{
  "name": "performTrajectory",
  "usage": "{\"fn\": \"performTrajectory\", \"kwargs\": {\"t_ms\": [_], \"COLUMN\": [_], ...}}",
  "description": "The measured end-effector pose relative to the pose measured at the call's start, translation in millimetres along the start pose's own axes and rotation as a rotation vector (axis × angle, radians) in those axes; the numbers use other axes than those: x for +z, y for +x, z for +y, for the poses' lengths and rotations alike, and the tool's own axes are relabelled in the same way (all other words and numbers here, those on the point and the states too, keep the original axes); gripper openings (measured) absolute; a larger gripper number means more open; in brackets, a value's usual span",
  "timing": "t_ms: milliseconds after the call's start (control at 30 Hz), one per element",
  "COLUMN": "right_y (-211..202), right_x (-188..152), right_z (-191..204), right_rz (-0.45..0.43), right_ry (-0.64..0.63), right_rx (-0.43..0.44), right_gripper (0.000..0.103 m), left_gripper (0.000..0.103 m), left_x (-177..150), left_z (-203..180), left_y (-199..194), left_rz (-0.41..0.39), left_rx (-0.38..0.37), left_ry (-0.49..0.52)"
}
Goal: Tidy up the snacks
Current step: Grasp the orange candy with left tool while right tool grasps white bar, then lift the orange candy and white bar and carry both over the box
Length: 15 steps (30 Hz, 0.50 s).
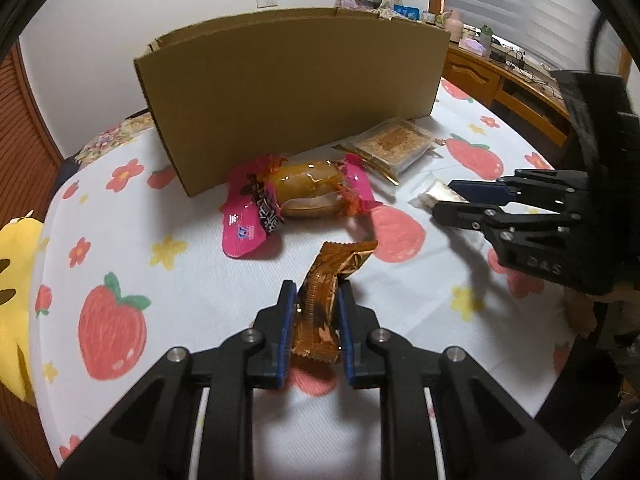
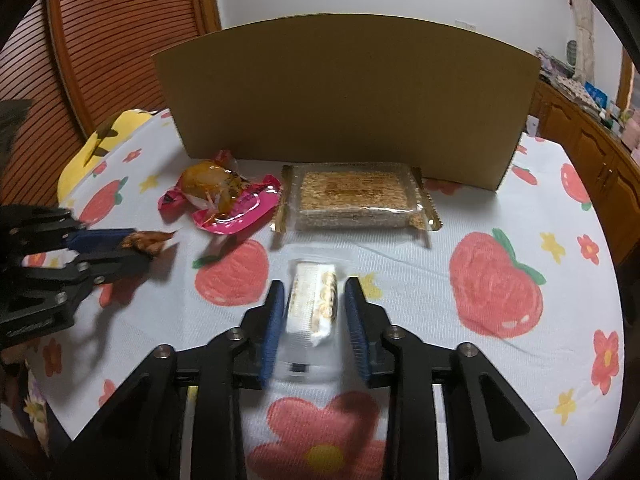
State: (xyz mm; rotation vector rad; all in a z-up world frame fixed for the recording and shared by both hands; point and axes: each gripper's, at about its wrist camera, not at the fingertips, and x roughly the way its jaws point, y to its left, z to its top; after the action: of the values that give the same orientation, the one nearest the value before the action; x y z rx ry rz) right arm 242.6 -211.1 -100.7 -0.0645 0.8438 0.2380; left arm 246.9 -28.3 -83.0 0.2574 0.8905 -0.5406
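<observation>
My left gripper [image 1: 316,292] is shut on an orange-brown wrapped snack [image 1: 324,300], held above the tablecloth; it also shows in the right wrist view [image 2: 146,242]. My right gripper [image 2: 314,286] has its jaws around a white snack in clear wrap [image 2: 312,300]; whether the pads touch it is unclear. In the left wrist view that gripper [image 1: 444,200] sits at the right with the white snack [image 1: 434,196]. A pink-wrapped bun [image 1: 304,192] and a flat cracker pack [image 1: 394,146] lie before the cardboard box [image 1: 296,88].
The strawberry-print tablecloth [image 1: 200,280] covers the round table. A yellow plush [image 1: 16,280] lies at the left edge. A wooden desk with clutter [image 1: 516,76] stands behind on the right. A wooden slatted door [image 2: 120,40] is at the left.
</observation>
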Motion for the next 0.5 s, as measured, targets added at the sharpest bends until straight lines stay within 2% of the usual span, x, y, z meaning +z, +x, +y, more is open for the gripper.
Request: {"fn": "performTrajectory", "kwargs": {"t_ms": [67,267,500], "right_y": [0,-7,-46], "right_x": [0,0,2], "right_z": [-1,-3,-15], "right_rz": [0.001,0.010,-0.054], "right_ry": [0.007,0.006,0.044], "right_rx": [-0.010,0.007,0.029], "right_gripper": [0.019,0.019,0.019], "left_gripper": [0.017,0.017,0.017], "left_x": [-1,-1,10], "left_z": [-3,-7,-9], "left_y": [-9,-37,-68], "left_rz": [-0.016,-0.074,-0.148], "left_rx": [0.004,0.011,0.028], "left_ry": [-0.005,-0.024,-0.042]}}
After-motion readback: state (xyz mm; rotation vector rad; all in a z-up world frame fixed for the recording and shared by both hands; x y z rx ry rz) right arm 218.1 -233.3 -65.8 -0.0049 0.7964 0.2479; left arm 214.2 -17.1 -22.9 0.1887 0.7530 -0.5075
